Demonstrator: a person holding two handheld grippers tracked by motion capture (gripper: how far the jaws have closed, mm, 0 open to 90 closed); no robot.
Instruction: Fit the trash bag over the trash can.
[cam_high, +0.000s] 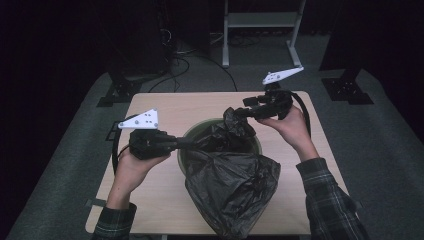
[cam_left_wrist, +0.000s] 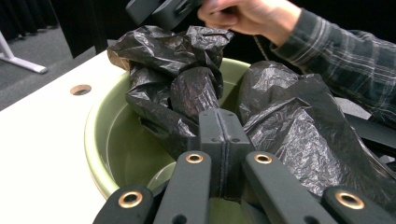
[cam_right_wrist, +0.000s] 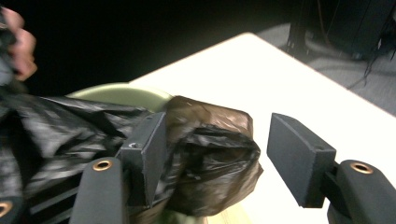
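A black plastic bag (cam_high: 230, 185) lies in and over a pale green round bin (cam_high: 181, 150) on the light wooden table (cam_high: 165, 107). Much of the bag hangs over the bin's near side. My left gripper (cam_high: 187, 143) is at the bin's left rim, shut on a twisted fold of the bag (cam_left_wrist: 194, 88); the left gripper (cam_left_wrist: 218, 116) has its jaws pressed together. At the bin's far right, my right gripper (cam_high: 245, 109) stands open. A bunched end of the bag (cam_right_wrist: 210, 149) rests against one pad of the right gripper (cam_right_wrist: 217, 128), while the other pad stands apart from it.
The bin (cam_left_wrist: 100, 121) takes up the middle of the table. A small round hole (cam_left_wrist: 80, 89) sits in the tabletop to the bin's left. Beyond the table's far edge, on the grey floor, are a white frame's legs (cam_high: 260, 20), dark stands (cam_high: 117, 92) and cables.
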